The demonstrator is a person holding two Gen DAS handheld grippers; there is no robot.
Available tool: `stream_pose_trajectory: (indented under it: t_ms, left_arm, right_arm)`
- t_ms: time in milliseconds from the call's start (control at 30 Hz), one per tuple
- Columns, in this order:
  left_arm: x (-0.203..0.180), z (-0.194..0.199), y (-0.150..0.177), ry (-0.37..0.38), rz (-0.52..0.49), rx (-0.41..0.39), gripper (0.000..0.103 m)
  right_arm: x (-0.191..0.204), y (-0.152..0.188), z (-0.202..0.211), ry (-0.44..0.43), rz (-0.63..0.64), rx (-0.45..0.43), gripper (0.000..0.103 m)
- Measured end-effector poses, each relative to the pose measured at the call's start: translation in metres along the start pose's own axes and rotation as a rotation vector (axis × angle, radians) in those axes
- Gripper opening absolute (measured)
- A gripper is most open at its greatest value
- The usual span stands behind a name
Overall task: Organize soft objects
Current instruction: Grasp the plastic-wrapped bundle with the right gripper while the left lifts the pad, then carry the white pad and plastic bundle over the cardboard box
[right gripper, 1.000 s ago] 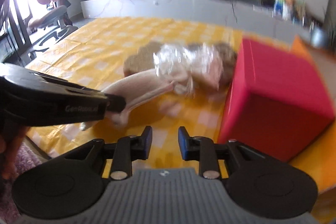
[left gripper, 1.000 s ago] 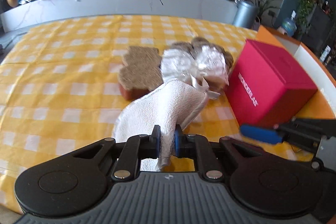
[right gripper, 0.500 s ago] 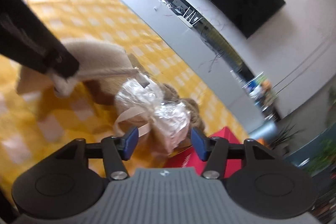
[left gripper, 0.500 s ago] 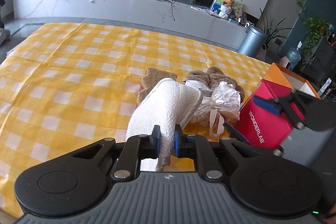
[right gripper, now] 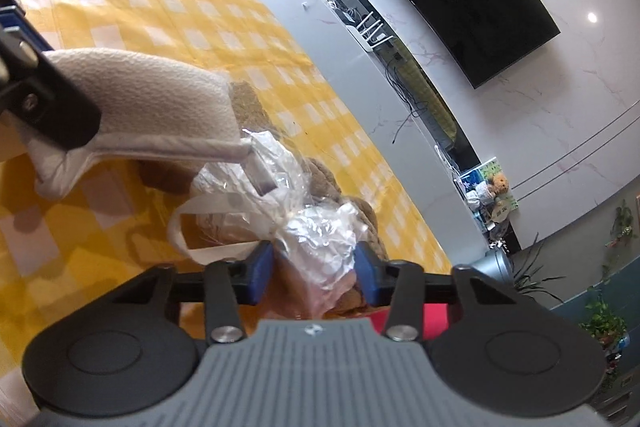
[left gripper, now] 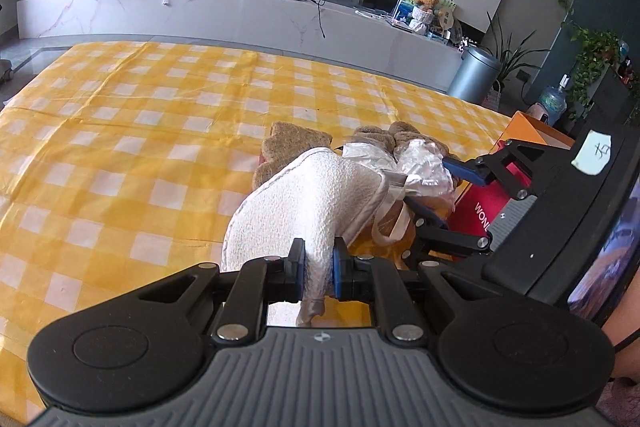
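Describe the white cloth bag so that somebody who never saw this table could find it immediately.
On the yellow checked tablecloth, left of the red box, lies a small heap of soft things. The white cloth bag is lifted above it, pinched in the left claw. Its bumpy white fabric differs from the brown pieces and the crinkly clear plastic.

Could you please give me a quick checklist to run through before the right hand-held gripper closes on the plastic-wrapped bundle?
1. Left hand-held gripper pinching the white cloth: ok.
2. Plastic-wrapped bundle sits between the right hand-held gripper pads; jaws have just been closing: ok.
3. Pads pressing the bundle: cannot tell.
4. Cloth's strap loop outside the right jaws: ok.
5. Red box clear of the right fingers: cannot tell.
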State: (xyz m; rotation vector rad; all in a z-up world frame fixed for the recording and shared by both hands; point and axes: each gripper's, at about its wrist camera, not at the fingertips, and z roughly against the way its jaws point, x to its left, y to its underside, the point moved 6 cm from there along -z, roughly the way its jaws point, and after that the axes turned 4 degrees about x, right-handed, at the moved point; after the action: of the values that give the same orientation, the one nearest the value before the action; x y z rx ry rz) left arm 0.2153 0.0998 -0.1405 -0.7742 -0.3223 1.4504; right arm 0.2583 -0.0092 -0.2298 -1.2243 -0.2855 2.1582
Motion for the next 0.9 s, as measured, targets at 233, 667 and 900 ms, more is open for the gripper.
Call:
stream_pose_trajectory:
  t_ms: [233,667,900]
  left_arm:
    - [0.0,0.012,0.0,-0.025,0.005,-0.006,0.015]
    - [0.006,0.05,0.012,-0.064,0.071,-0.007,0.015]
    - [-0.008,0.07,0.021,-0.06,0.054,-0.014,0.015]
  right_arm:
    - [-0.005,-0.001,0.014,-0.027,-0.054,-0.038,0.027]
    - [-0.015,0.017,0.082,-0.192,-0.339,-0.038,0.027]
    - [-0.02,0.043,0.122,-0.267,-0.512,-0.01,0.027]
